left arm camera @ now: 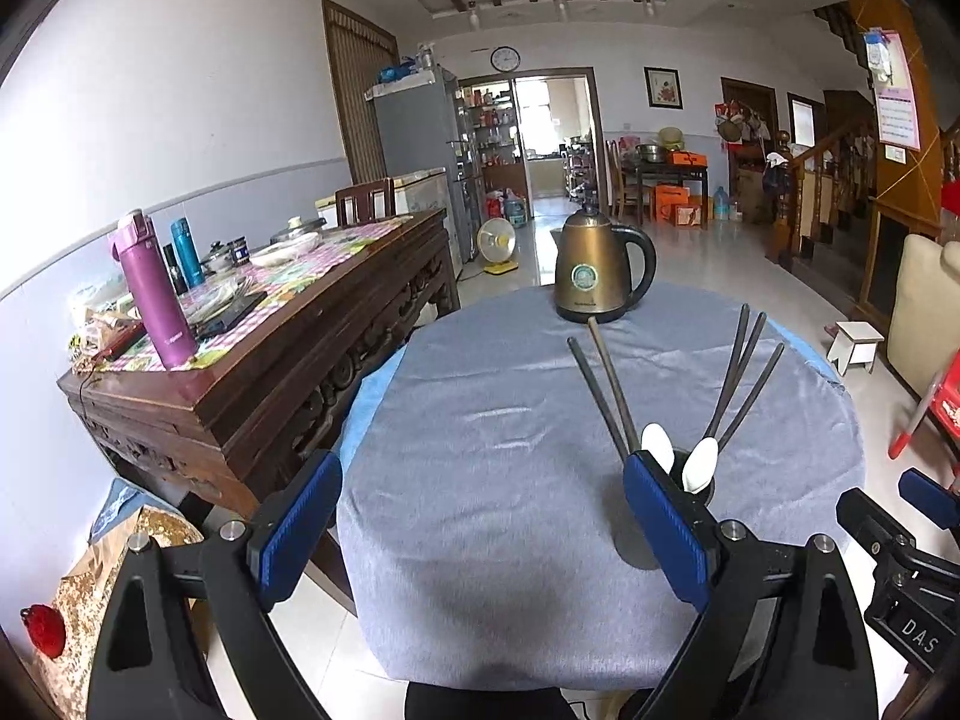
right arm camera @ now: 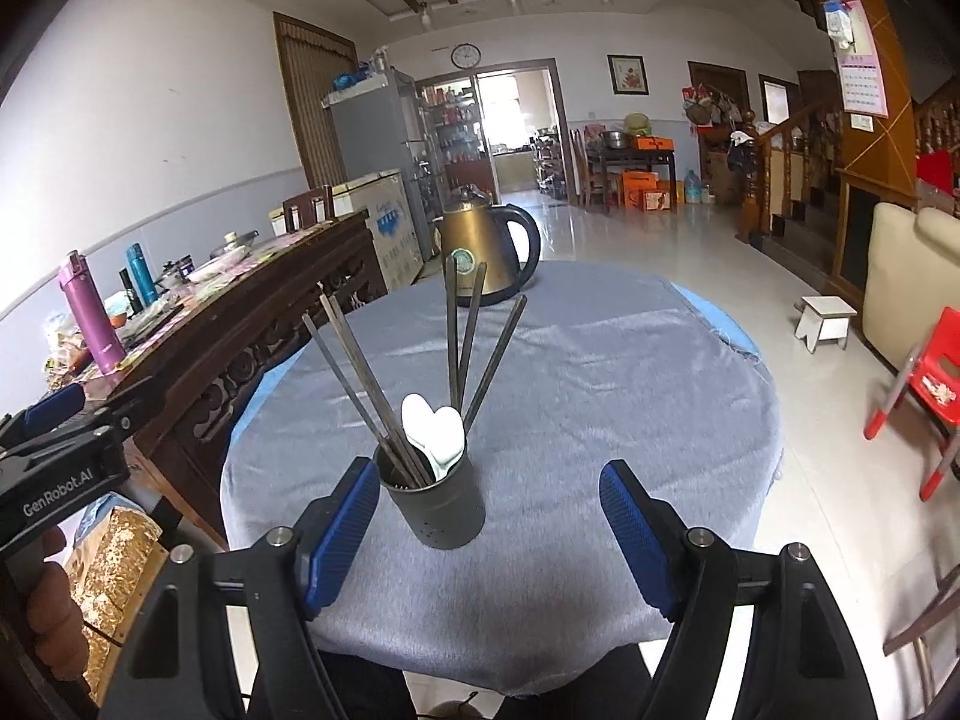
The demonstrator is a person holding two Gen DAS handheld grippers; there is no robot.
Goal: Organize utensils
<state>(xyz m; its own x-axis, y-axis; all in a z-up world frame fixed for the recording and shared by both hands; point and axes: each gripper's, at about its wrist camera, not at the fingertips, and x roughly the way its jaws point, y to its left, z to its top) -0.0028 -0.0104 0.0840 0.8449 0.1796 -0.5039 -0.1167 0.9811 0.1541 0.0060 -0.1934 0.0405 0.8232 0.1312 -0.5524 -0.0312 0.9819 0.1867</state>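
A dark grey utensil holder (right arm camera: 435, 501) stands on the round table's grey cloth (right arm camera: 600, 372). It holds several dark chopsticks (right arm camera: 474, 330) and two white spoons (right arm camera: 435, 429). In the left wrist view the holder (left arm camera: 699, 483) sits partly hidden behind my left gripper's right finger, with chopsticks (left arm camera: 744, 372) and spoons (left arm camera: 702, 462) sticking out. My left gripper (left arm camera: 480, 525) is open and empty, left of the holder. My right gripper (right arm camera: 489, 531) is open and empty, with the holder just inside its left finger.
A bronze electric kettle (left arm camera: 597, 270) stands at the table's far edge. A carved wooden sideboard (left arm camera: 258, 372) with bottles and dishes runs along the left. A red chair (right arm camera: 924, 390) and a small white stool (right arm camera: 825, 321) stand on the floor at the right.
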